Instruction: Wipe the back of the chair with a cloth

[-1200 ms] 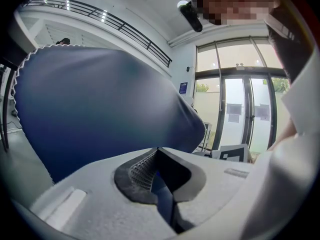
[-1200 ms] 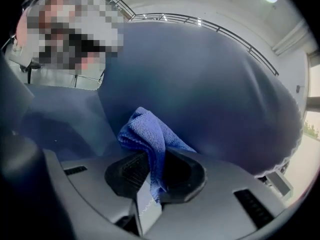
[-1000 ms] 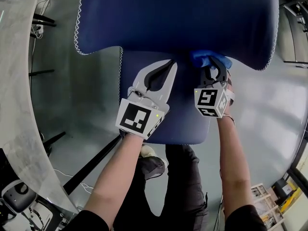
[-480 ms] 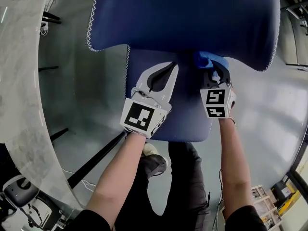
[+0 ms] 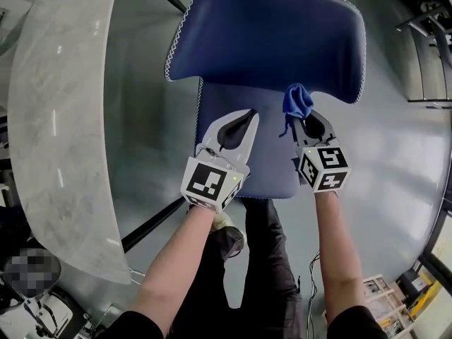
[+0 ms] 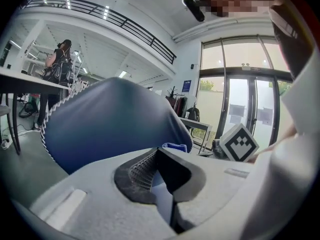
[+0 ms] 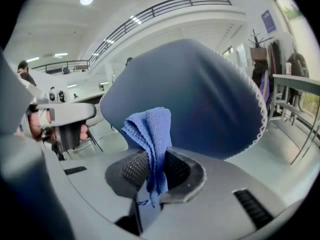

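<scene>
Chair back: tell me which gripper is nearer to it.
Right. The right gripper, shut on the cloth, is at the lower edge of the chair back; the left gripper, shut and empty, sits just short of it.

You held two grippers, a left gripper (image 5: pixel 248 116) and a right gripper (image 5: pixel 305 120). There was one chair (image 5: pixel 268 41), one cloth (image 5: pixel 297 101) and one table (image 5: pixel 63 119).

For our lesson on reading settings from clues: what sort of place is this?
Probably a large office or lab hall: a blue chair on a bare grey floor, tall glass doors, and a railing along an upper level.
</scene>
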The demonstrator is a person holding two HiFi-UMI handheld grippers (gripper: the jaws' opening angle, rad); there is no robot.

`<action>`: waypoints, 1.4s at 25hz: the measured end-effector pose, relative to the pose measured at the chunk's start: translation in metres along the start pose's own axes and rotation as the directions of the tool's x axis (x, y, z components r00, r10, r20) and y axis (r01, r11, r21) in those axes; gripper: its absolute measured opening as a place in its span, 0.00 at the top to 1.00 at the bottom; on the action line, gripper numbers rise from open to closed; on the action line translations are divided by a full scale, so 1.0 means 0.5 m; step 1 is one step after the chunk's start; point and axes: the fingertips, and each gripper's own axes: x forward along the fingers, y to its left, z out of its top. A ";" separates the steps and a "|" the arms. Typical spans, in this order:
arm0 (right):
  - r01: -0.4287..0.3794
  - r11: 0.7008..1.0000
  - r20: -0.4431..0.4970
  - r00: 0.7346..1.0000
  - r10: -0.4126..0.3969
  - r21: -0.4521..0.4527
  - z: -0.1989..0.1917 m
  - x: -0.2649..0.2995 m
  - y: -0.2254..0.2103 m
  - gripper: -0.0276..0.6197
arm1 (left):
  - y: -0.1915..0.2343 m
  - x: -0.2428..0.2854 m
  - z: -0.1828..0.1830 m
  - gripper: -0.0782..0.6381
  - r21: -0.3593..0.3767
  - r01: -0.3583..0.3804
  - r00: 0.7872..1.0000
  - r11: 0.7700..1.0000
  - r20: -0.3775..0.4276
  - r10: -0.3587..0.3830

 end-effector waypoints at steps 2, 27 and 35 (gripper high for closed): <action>-0.011 1.000 0.015 1.000 0.011 0.019 0.043 -0.052 0.032 0.85 | -0.028 -0.031 0.043 0.88 -0.006 0.010 1.000 1.000 -0.010 -0.010; -0.108 0.994 0.252 0.963 0.095 0.036 0.522 -0.596 0.383 0.85 | -0.277 -0.414 0.598 0.88 0.051 -0.015 0.996 0.999 0.085 0.011; -0.132 0.991 0.321 0.938 0.129 -0.014 0.602 -0.688 0.472 0.85 | -0.311 -0.516 0.687 0.88 0.079 -0.034 0.991 0.996 0.131 0.023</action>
